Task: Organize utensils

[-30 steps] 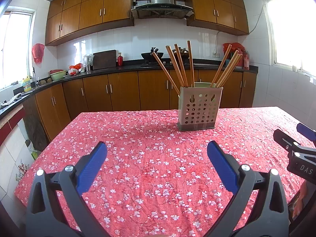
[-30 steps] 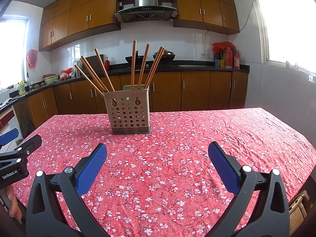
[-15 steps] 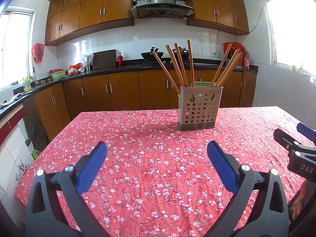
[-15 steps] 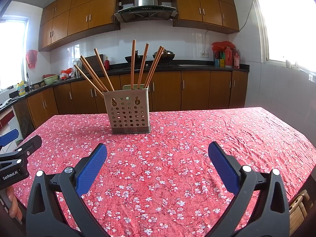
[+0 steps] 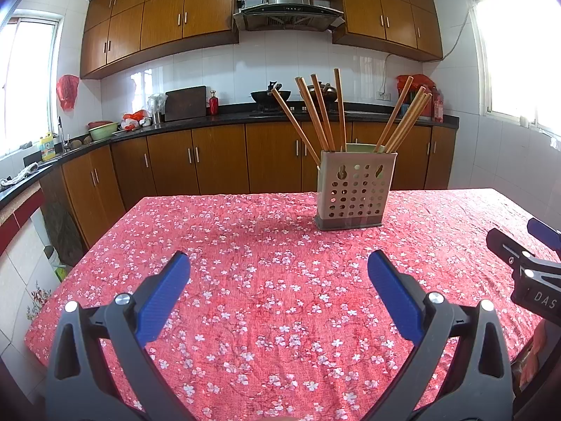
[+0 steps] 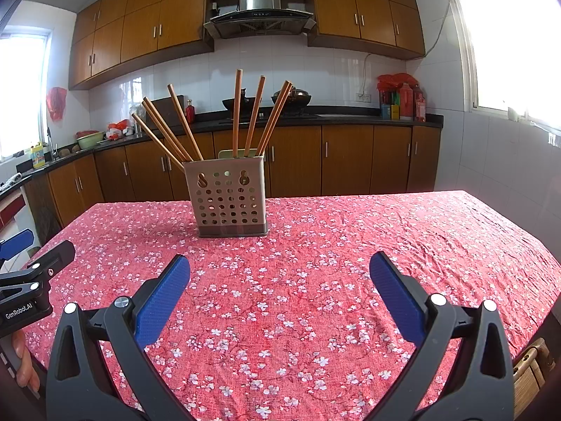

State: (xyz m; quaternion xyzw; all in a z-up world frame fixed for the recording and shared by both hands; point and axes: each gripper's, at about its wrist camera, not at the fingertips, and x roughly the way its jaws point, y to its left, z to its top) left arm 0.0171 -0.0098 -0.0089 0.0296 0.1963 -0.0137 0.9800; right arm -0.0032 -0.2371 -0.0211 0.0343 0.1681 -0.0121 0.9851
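Observation:
A beige perforated utensil holder (image 5: 355,189) (image 6: 227,196) stands upright on the table's far half. Several wooden chopsticks (image 5: 317,112) (image 6: 237,112) lean out of it in two fans. My left gripper (image 5: 278,293) hovers open over the near left part of the table, well short of the holder, with nothing between its blue pads. My right gripper (image 6: 279,294) is open too, empty, and at about the same distance from the holder. Each gripper shows at the other view's edge: the right one (image 5: 526,263), the left one (image 6: 31,277).
A red floral tablecloth (image 5: 266,266) (image 6: 350,245) covers the table. Brown cabinets and a black counter (image 5: 210,112) with pots, bottles and a bowl run behind it. A person's fingers (image 6: 24,361) hold the left gripper's handle. A wooden chair back (image 6: 529,368) stands at the near right.

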